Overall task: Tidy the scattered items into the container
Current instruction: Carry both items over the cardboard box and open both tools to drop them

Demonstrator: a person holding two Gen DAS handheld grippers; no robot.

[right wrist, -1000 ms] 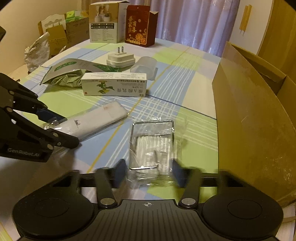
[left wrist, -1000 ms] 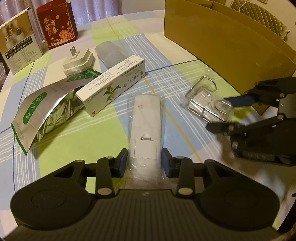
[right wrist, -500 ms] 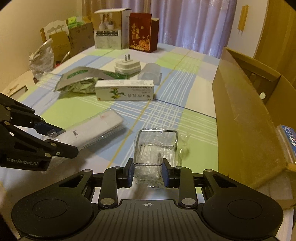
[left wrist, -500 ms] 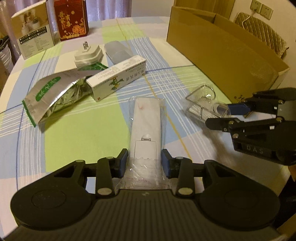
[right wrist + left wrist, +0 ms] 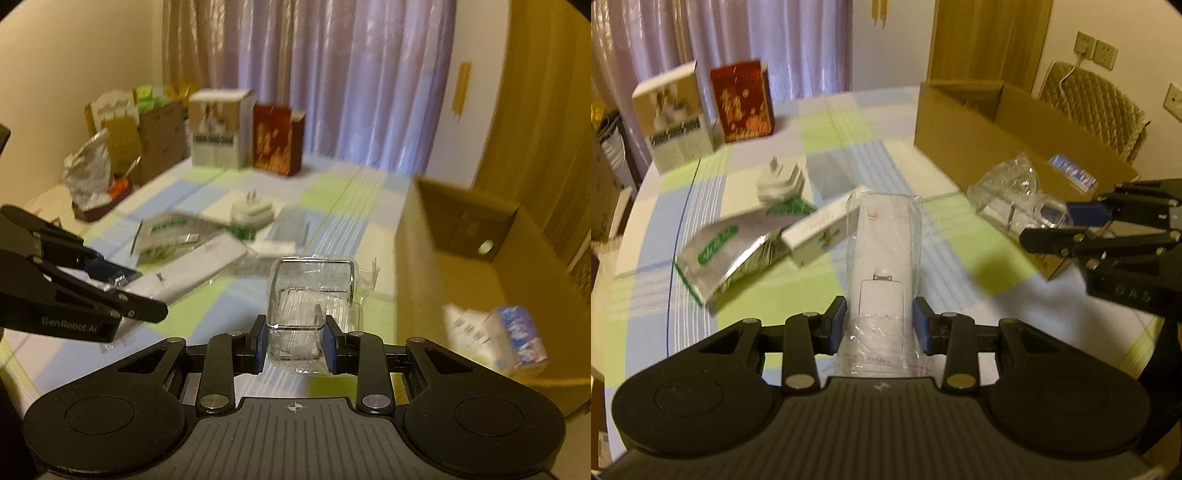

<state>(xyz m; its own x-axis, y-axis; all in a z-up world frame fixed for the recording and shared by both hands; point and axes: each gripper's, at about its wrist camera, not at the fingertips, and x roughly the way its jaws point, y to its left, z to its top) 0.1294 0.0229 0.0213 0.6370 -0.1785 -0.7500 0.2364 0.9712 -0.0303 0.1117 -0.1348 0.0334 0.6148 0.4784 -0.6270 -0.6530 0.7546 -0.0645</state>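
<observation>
Left wrist view: left gripper (image 5: 879, 325) clamps the bagged white remote (image 5: 882, 266) at lower centre, lifted for the cardboard box (image 5: 964, 147) upper right; right gripper (image 5: 294, 345) pinches the clear plastic case (image 5: 312, 295) mid-frame, box wall at right; "GenRobot.AI" reads on the left tool

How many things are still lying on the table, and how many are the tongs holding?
Held in tongs: 2, the white remote and the clear box
Lying on the table: 4, foil bag, green-and-white carton, plug, frosted case
Total: 6
</observation>
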